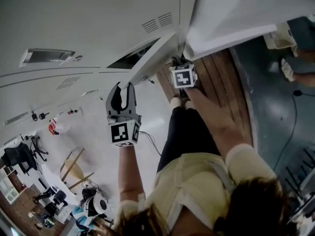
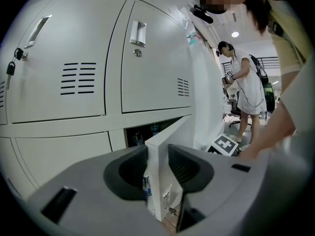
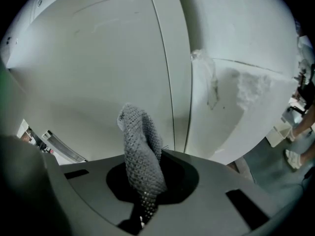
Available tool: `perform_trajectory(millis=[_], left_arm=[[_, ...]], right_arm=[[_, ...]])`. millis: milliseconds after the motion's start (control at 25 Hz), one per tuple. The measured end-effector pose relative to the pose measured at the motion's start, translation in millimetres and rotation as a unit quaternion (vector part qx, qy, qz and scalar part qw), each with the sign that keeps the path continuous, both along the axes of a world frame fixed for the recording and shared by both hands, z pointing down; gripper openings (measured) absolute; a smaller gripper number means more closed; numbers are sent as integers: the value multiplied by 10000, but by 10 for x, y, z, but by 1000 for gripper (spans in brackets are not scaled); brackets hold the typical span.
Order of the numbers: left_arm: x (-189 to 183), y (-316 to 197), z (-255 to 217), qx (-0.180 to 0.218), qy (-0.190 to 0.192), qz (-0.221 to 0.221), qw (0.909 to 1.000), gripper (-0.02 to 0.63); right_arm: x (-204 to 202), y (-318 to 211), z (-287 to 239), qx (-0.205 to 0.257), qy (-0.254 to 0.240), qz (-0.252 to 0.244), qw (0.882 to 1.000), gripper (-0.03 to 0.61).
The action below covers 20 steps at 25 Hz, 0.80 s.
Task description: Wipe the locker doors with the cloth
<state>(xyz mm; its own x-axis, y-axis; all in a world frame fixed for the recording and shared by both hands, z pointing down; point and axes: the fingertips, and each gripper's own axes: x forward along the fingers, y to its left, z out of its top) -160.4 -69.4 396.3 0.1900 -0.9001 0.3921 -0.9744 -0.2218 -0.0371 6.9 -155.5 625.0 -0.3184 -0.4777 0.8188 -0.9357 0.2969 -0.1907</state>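
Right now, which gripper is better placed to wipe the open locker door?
Right: the right gripper is shut on the cloth; the left gripper is busy clamping the edge of the open door.

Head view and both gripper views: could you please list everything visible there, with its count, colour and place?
locker doors: several, pale grey, closed, across the wall ahead
open door: one, pale grey, swung out from a lower locker, its edge between the left jaws
keys: one bunch, dark, hanging at the far-left door's lock
cloth: one, grey knit, standing up out of the right jaws
wooden floor: brown boards, at the lockers' base
bystander: one, in white, right background
left gripper: grey, shut on the open door's edge
right gripper: dark grey, shut on the cloth
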Motion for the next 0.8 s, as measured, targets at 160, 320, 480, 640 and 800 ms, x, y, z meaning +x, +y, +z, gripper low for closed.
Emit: perform_trajectory(millis=[160,320,480,640,800], left_arm=[[-14,-21,7,232,-70,88,9997,121],[-29,-34,68,241,-132,153,9995,121],[-27,-44,71,242,-88,129,9996,121],[-23,-38,83,241,-86,111,9996,121],[-5,15,165,2,11,58,10000,121]], right_arm=[[35,31,-179,87,-1,-2,10000,12],[52,38,-321,200,64,-110,9997,12],[58,73,-488,344,167,-310,9988,12],[4,131,-703,409,57,-387,9984,12],[46,160,-906,510,134,-431,9977,12]])
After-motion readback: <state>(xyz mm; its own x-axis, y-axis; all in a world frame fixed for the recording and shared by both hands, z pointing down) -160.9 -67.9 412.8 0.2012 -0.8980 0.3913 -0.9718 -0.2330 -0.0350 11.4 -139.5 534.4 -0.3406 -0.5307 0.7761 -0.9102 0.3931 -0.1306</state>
